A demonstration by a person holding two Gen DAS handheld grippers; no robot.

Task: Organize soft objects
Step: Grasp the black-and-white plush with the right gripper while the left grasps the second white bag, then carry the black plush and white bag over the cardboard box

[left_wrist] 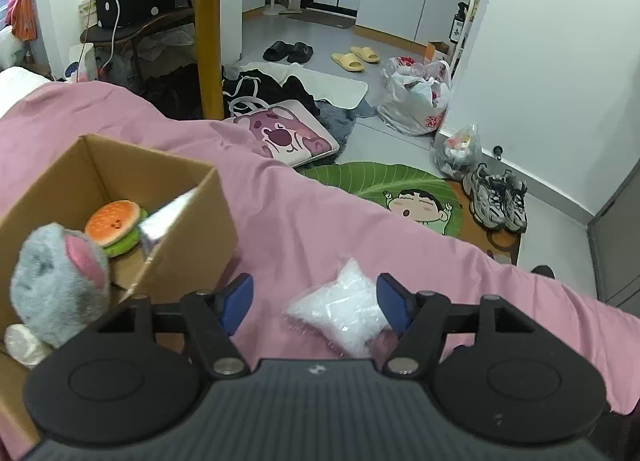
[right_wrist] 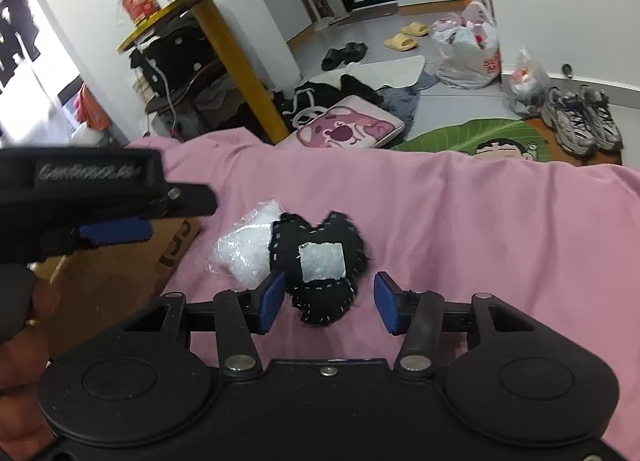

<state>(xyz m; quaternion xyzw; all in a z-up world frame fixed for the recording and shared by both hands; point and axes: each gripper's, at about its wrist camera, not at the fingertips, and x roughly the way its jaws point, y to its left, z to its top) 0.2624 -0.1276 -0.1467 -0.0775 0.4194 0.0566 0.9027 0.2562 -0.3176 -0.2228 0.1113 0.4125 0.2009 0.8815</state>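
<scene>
A cardboard box (left_wrist: 188, 217) stands on the pink bed sheet (left_wrist: 320, 221) at the left. Inside it lie a burger plush (left_wrist: 114, 223) and a grey-and-pink plush (left_wrist: 60, 277). My left gripper (left_wrist: 316, 301) is open just above the sheet, with a clear plastic bag of white stuffing (left_wrist: 344, 311) between its fingers, near the right one. My right gripper (right_wrist: 328, 301) is open and straddles the near end of a black fuzzy plush with a silver patch (right_wrist: 320, 261). The stuffing bag (right_wrist: 244, 245) lies left of that plush. The left gripper (right_wrist: 116, 231) shows at the left there.
The box (right_wrist: 120, 269) sits left of the plush in the right wrist view. Beyond the bed edge, the floor holds a pink bear cushion (left_wrist: 280, 133), a green leaf rug (left_wrist: 380, 181), sneakers (left_wrist: 496, 197), plastic bags (left_wrist: 416, 97) and a yellow-legged table (left_wrist: 208, 29).
</scene>
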